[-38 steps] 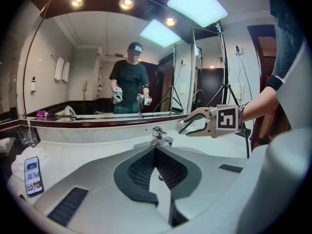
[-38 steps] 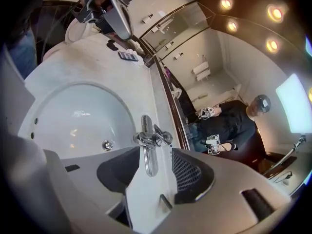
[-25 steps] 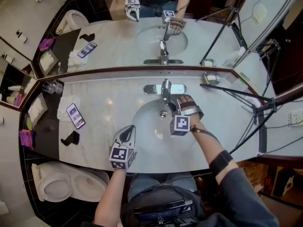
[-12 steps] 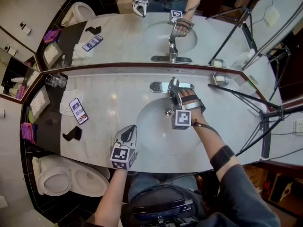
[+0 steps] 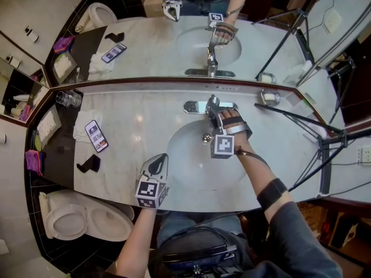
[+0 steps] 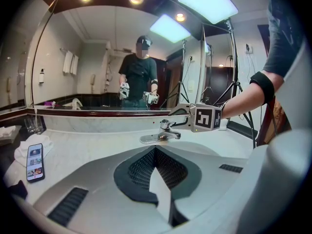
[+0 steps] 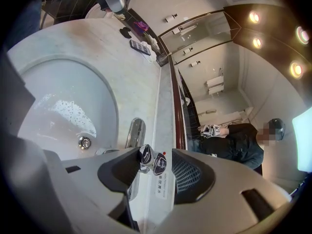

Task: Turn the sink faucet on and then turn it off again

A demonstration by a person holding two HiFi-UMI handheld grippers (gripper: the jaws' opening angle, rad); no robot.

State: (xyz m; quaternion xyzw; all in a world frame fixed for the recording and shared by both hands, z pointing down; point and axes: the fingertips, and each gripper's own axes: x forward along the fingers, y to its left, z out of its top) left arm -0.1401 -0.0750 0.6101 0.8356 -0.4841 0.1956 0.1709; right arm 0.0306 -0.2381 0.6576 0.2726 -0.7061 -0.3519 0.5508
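Low and left of centre in the head view, the left gripper (image 5: 158,160) hovers over the front edge of the marble surface (image 5: 130,120), jaws together and empty. Beyond it, over the sink (image 5: 182,149), the right gripper (image 5: 216,117) stands wide, its jaws having just closed slightly around the faucet (image 5: 208,105) handle (image 7: 148,159) below the mirror.

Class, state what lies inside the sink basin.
A metal drain and water droplets show. The right gripper, its jaws just closing round the faucet handle, covers part of the basin.
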